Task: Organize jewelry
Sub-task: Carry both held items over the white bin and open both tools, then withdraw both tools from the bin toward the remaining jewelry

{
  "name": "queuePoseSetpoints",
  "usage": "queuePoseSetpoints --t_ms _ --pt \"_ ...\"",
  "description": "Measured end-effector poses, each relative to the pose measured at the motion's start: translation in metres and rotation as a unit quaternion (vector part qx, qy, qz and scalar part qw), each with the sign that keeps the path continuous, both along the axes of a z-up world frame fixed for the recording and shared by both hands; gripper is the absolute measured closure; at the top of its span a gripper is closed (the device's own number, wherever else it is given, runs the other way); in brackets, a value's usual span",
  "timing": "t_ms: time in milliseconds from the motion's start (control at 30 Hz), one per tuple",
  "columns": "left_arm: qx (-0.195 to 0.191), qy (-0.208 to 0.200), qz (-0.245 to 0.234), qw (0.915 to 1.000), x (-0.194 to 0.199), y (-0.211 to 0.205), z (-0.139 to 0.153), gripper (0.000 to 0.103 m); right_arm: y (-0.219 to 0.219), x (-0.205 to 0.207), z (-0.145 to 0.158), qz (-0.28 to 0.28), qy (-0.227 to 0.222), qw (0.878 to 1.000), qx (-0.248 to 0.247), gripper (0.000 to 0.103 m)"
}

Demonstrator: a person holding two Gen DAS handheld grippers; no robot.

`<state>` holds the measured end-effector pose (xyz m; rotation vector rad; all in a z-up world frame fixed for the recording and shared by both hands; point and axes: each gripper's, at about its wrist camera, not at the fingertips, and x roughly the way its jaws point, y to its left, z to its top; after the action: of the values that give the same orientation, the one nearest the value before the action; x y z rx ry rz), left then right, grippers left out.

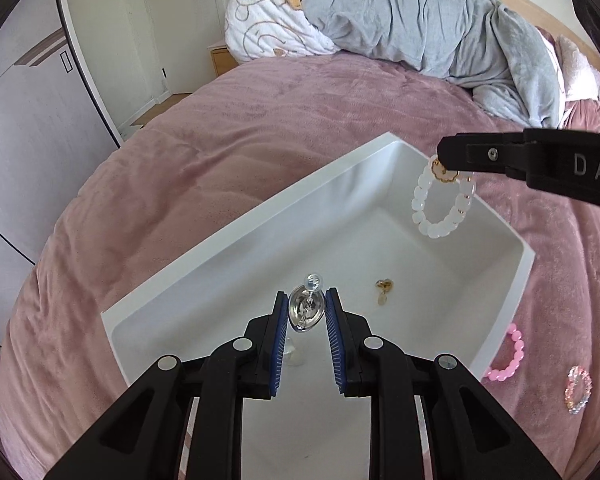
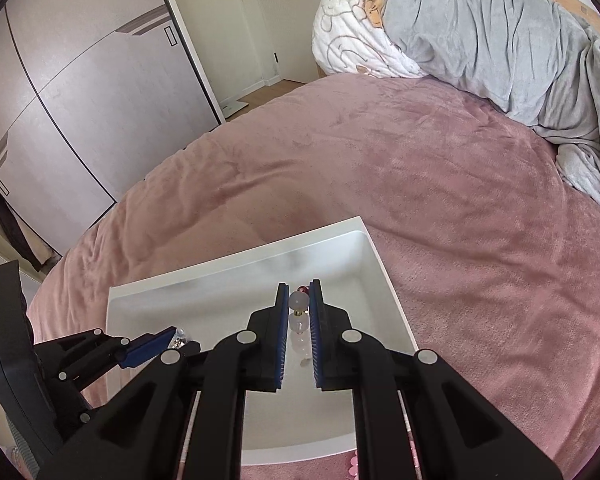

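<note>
- Both views are bright with soft, even daylight; where it enters is not visible
- The white tray [image 1: 236, 216] nears overexposure; its far wall carries a soft grey shadow in the right wrist view
- Heavy fisheye bending curves the wardrobe [image 2: 80, 92] and bed edge; dark vignette fills the corners
- Focus is sharp; no motion blur shows

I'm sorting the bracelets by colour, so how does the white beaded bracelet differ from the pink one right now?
The white beaded bracelet hangs from the shut right gripper above the white tray; the pink beaded bracelet lies on the pink bedspread beside the tray. The white one carries a gold flower charm; none shows on the pink one, which the tray partly hides. Both are rings of round, translucent beads.
</note>
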<state>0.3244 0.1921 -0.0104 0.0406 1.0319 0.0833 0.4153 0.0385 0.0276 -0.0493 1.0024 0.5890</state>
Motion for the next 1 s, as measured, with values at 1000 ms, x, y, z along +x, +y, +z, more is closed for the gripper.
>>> queuePoseSetpoints --t_ms 1000 --pt "0.077 -0.051 0.012 0.9957 -0.012 -0.01 0.014 0.053 -0.008 -0.012 -0.018 0.003 -0.018 1.0 -0.026 0.061"
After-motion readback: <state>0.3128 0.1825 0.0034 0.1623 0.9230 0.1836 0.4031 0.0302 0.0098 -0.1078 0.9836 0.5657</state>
